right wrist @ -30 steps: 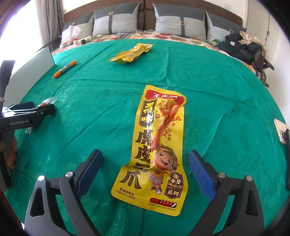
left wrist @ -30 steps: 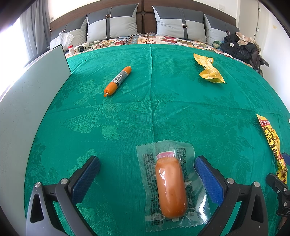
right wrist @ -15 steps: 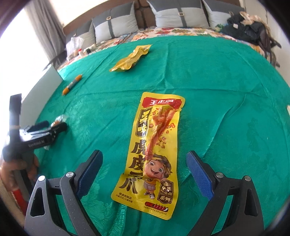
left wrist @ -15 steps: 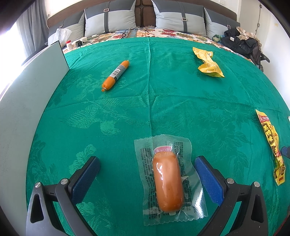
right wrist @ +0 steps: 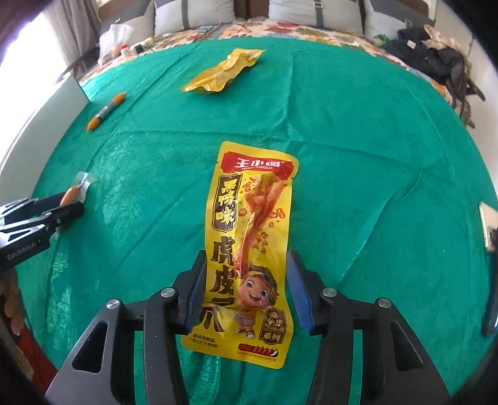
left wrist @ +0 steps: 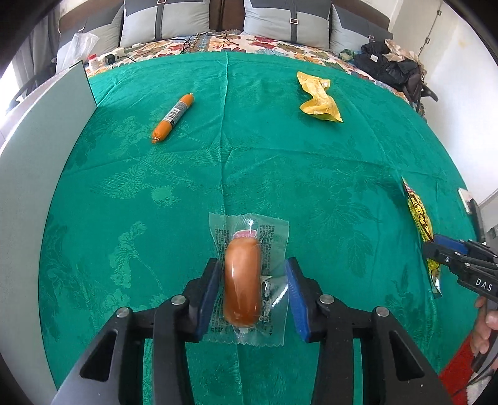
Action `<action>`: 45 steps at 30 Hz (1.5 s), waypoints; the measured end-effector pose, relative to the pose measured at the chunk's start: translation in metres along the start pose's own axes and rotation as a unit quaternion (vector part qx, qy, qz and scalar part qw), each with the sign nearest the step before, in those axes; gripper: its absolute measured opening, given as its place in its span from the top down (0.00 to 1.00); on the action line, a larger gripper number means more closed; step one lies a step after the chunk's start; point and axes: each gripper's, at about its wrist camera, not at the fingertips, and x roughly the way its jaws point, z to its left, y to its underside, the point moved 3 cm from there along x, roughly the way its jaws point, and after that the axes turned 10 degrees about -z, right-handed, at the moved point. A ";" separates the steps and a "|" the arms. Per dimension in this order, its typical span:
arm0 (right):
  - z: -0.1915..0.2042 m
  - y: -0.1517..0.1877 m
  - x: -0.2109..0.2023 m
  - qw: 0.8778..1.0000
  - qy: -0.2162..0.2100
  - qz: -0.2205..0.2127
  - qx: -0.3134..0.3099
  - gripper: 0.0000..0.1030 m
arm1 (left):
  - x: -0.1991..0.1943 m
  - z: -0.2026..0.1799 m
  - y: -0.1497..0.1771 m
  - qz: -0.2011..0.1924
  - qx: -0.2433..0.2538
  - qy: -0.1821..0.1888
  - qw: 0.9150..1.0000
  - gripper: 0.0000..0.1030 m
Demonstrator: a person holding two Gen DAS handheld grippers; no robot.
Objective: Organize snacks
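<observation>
My left gripper (left wrist: 250, 291) straddles a clear vacuum pack with an orange sausage (left wrist: 242, 280) on the green cloth; its jaws have narrowed and touch the pack's film edges. My right gripper (right wrist: 247, 289) straddles a long yellow chicken-feet snack packet (right wrist: 249, 246), jaws narrowed close to its edges. An orange stick sausage (left wrist: 172, 117) lies far left, and it also shows in the right wrist view (right wrist: 105, 107). A crumpled yellow packet (left wrist: 319, 101) lies far right, and it also shows in the right wrist view (right wrist: 222, 71).
A pale grey board (left wrist: 28, 174) stands along the left edge of the bed. Pillows (left wrist: 174, 18) and dark clothes (left wrist: 392, 65) lie beyond the cloth. A phone (right wrist: 488, 226) rests at the right edge.
Both grippers' jaws have closed in from wide open around their packs. The left one has moved forward over the sausage pack, the right one over the yellow packet.
</observation>
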 end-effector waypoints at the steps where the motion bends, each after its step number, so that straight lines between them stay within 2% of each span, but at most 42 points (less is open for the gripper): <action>1: -0.008 0.000 -0.008 0.999 -0.015 -0.005 0.028 0.58 | -0.008 0.003 0.003 -0.007 -0.011 0.010 1.000 0.60; 2: -0.017 0.001 -0.017 0.997 -0.041 -0.010 0.067 0.59 | -0.015 0.005 0.006 -0.013 -0.020 0.019 1.000 0.60; 4: -0.033 0.004 -0.033 0.984 -0.097 -0.023 0.146 0.59 | -0.030 0.007 0.010 -0.021 -0.039 0.035 0.998 0.60; 7: -0.038 0.006 -0.054 0.973 -0.125 -0.043 0.190 0.59 | -0.058 0.011 0.014 -0.039 -0.064 0.062 0.995 0.60; 10: -0.015 0.001 -0.064 0.968 -0.152 -0.046 0.195 0.59 | -0.096 0.020 0.007 -0.068 -0.095 0.088 0.989 0.60; 12: 0.013 -0.011 -0.073 0.967 -0.174 -0.051 0.181 0.59 | -0.126 0.033 0.000 -0.095 -0.112 0.097 0.984 0.60; 17: 0.116 -0.050 -0.093 0.959 -0.251 -0.058 0.118 0.58 | -0.197 0.096 -0.014 -0.155 -0.153 0.078 0.973 0.59; 20: 0.198 -0.068 -0.102 0.949 -0.303 -0.051 0.070 0.58 | -0.227 0.151 -0.014 -0.175 -0.172 0.032 0.969 0.59; 23: 0.283 -0.078 -0.109 0.937 -0.347 -0.044 0.021 0.57 | -0.246 0.209 -0.007 -0.180 -0.186 -0.033 0.965 0.59; 27: 0.382 -0.080 -0.110 0.925 -0.374 -0.044 -0.052 0.57 | -0.253 0.277 0.014 -0.168 -0.197 -0.116 0.959 0.57; 30: 0.428 -0.069 -0.095 0.923 -0.374 -0.039 -0.082 0.50 | -0.244 0.311 0.034 -0.139 -0.191 -0.204 0.950 0.44; 31: 0.436 -0.064 -0.089 0.927 -0.361 -0.041 -0.092 0.43 | -0.239 0.319 0.045 -0.126 -0.192 -0.235 0.945 0.30; 32: 0.442 -0.058 -0.083 0.931 -0.347 -0.038 -0.105 0.31 | -0.236 0.324 0.053 -0.118 -0.194 -0.256 0.940 0.19; 33: 0.442 -0.054 -0.076 0.935 -0.331 -0.033 -0.119 0.29 | -0.235 0.326 0.060 -0.117 -0.196 -0.266 0.936 0.18; 35: 0.425 -0.042 -0.071 0.940 -0.309 -0.030 -0.141 0.30 | -0.237 0.323 0.069 -0.128 -0.200 -0.266 0.934 0.18; 37: 0.396 -0.036 -0.064 0.944 -0.292 -0.038 -0.150 0.30 | -0.239 0.312 0.070 -0.145 -0.197 -0.264 0.933 0.17; 39: 0.359 -0.032 -0.050 0.952 -0.257 -0.047 -0.163 0.30 | -0.245 0.293 0.065 -0.166 -0.190 -0.255 0.934 0.15; 41: 0.306 -0.026 -0.037 0.960 -0.203 -0.063 -0.183 0.30 | -0.245 0.265 0.053 -0.185 -0.180 -0.233 0.938 0.10; 45: 0.184 -0.007 -0.013 0.970 -0.057 -0.081 -0.221 0.30 | -0.229 0.183 0.018 -0.216 -0.138 -0.169 0.952 0.02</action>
